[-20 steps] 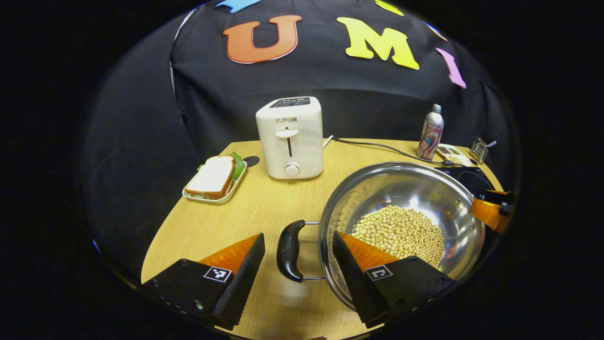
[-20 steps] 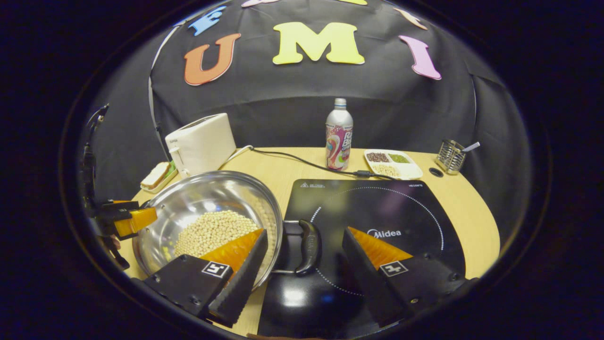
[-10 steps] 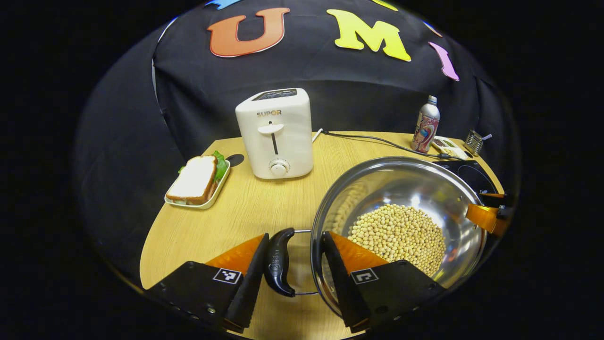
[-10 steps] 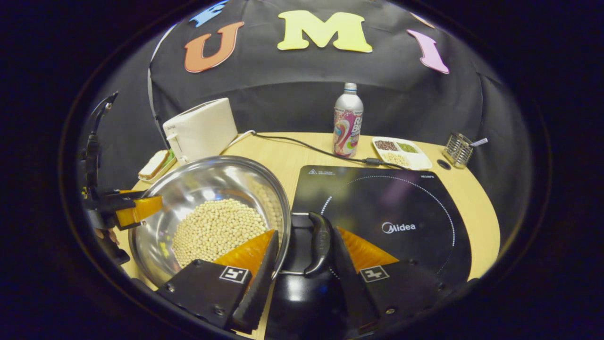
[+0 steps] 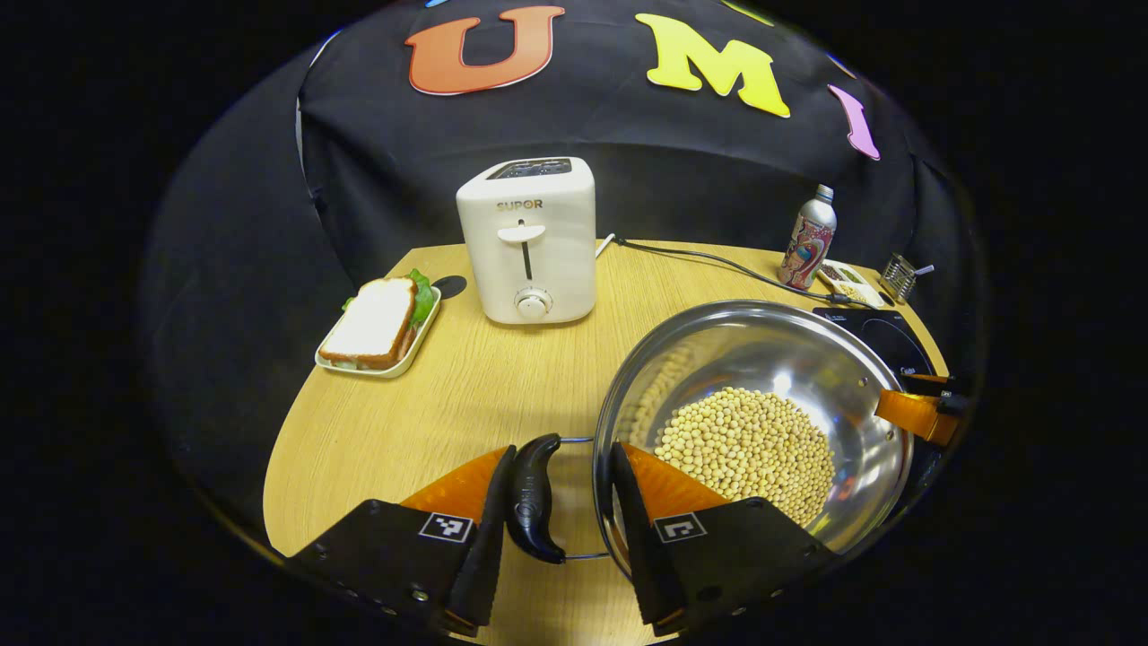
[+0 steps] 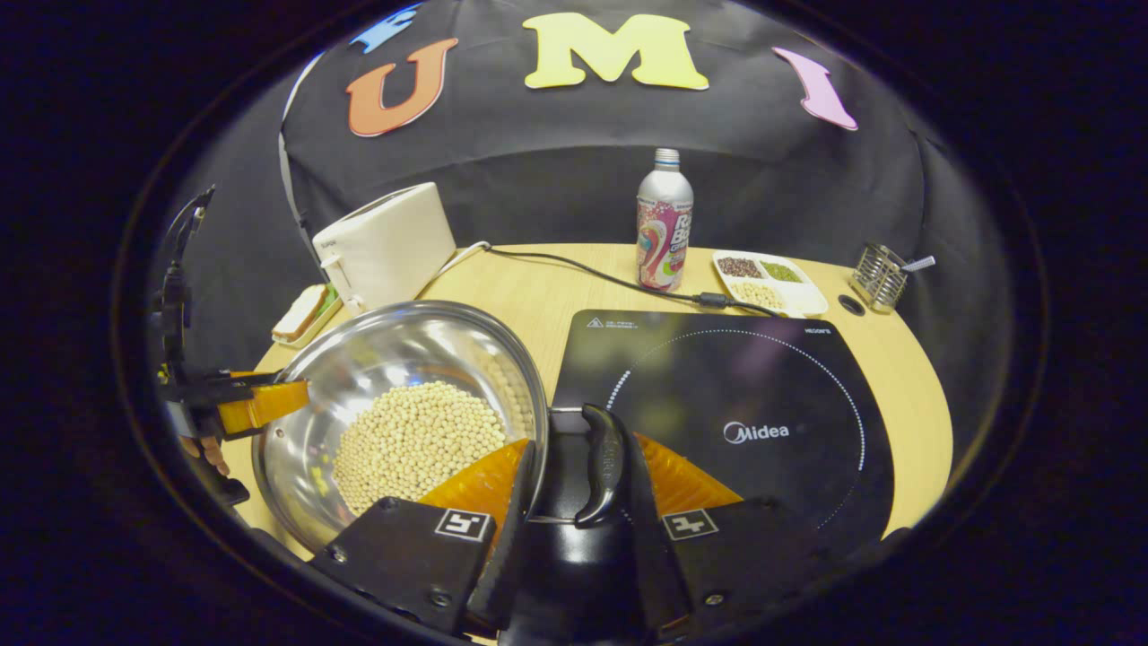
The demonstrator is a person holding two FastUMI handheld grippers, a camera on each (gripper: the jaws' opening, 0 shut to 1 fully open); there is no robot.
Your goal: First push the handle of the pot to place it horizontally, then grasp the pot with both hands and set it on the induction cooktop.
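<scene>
Steel pot (image 5: pixel 789 359): holds beans, on desk (image 5: pixel 466 395)
Left gripper (image 5: pixel 554 502): jaws straddle left handle (image 5: pixel 531 498), gap remains
Right gripper (image 6: pixel 574 502): jaws straddle right handle (image 6: pixel 603 462), gap remains

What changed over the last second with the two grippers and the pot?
Both grippers narrowed from wide open. The left gripper now has one finger against the pot's near handle and the other inside the pot rim. The right gripper likewise straddles the other handle and the rim. The pot, its beans, the cooktop and toaster stayed put.
</scene>
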